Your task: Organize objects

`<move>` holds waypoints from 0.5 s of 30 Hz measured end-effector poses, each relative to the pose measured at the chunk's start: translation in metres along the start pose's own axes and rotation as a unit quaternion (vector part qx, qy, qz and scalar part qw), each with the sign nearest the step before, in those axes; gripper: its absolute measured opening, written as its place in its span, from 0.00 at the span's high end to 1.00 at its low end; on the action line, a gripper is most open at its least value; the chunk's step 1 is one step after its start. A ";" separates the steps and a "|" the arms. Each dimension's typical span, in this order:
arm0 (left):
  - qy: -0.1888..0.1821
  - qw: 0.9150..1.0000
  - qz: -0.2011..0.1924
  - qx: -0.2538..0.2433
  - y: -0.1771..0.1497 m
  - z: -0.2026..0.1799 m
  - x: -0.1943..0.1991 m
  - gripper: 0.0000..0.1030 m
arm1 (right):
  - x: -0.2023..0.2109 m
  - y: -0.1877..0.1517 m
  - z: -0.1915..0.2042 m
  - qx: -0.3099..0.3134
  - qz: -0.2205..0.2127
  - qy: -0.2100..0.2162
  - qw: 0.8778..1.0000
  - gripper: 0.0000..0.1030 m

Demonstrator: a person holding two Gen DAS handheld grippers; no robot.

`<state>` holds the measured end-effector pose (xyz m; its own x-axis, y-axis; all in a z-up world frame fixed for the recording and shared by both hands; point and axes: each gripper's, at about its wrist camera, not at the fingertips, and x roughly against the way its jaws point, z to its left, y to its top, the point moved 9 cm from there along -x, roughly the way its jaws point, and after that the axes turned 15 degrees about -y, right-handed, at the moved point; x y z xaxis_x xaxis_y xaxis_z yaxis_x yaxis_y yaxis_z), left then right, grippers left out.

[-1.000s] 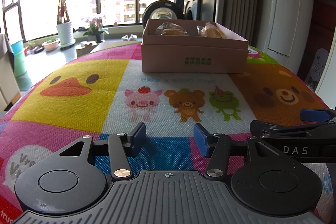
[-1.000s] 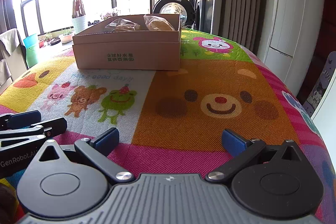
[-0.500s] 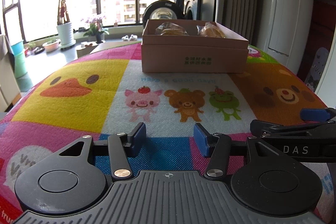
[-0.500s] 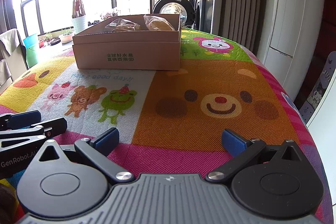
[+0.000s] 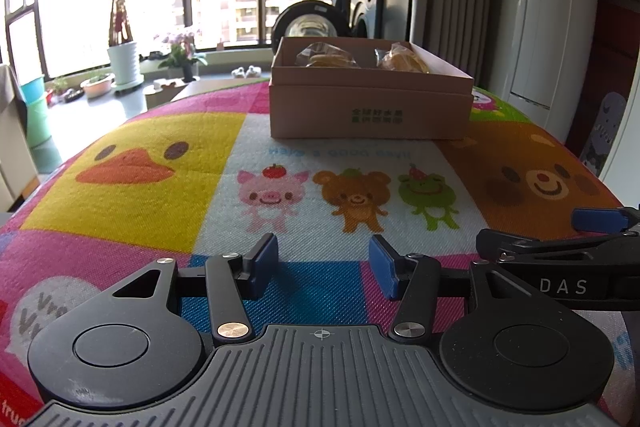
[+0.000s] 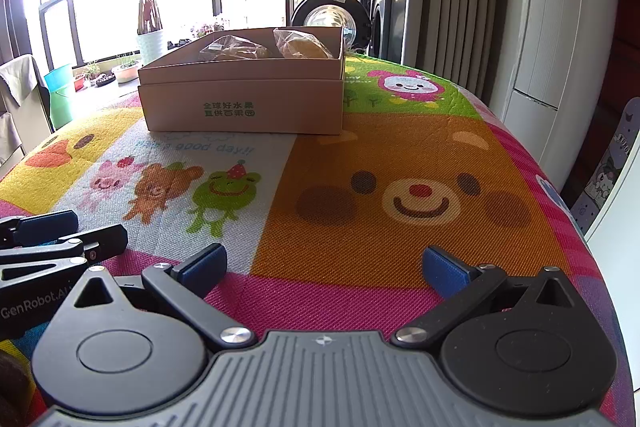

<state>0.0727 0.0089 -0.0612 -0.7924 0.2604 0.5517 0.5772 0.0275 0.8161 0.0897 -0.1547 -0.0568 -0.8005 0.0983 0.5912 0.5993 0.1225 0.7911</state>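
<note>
Cardboard box (image 6: 244, 95) with 2 wrapped pastries (image 6: 300, 45) sits far across the cartoon tablecloth (image 6: 400, 155). Left gripper (image 5: 324, 263) part open, right gripper (image 6: 324, 267) wide, both empty; approach level, over the rim.

— What's there to sort?

— A tan cardboard box (image 5: 370, 105), open on top, with green printed characters on its near wall. It sits flat on the cartoon-animal tablecloth (image 5: 224, 163), close to the far edge of the tabletop, its front wall just behind the line of lettering printed on the cloth.

— And inside?

— Two clear plastic bags of round, golden-brown baked goods. One bag (image 6: 236, 49) lies in the left part of the box, the other (image 6: 306, 45) in the right part, both rising just above the rim. How many pieces each holds can't be made out.
</note>
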 end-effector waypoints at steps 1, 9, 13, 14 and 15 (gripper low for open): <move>0.000 1.000 0.000 0.000 0.000 0.000 0.000 0.45 | 0.000 0.000 0.000 0.000 0.000 0.000 1.000 0.00; 0.000 1.000 0.000 0.000 0.000 0.000 0.000 0.45 | 0.000 0.000 0.000 0.000 0.000 0.000 1.000 0.00; 0.000 1.000 0.000 0.000 0.000 0.000 0.000 0.45 | 0.000 0.000 0.001 0.000 0.000 0.000 1.000 0.00; 0.000 1.000 0.000 0.000 0.000 0.000 0.000 0.45 | 0.000 0.000 0.000 0.000 0.000 0.000 1.000 0.00; 0.000 1.000 0.000 0.000 0.000 0.000 0.000 0.45 | 0.000 0.000 0.001 0.000 0.000 0.000 1.000 0.00</move>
<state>0.0727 0.0086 -0.0611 -0.7923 0.2606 0.5517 0.5774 0.0278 0.8160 0.0900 -0.1542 -0.0571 -0.8005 0.0983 0.5912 0.5992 0.1225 0.7911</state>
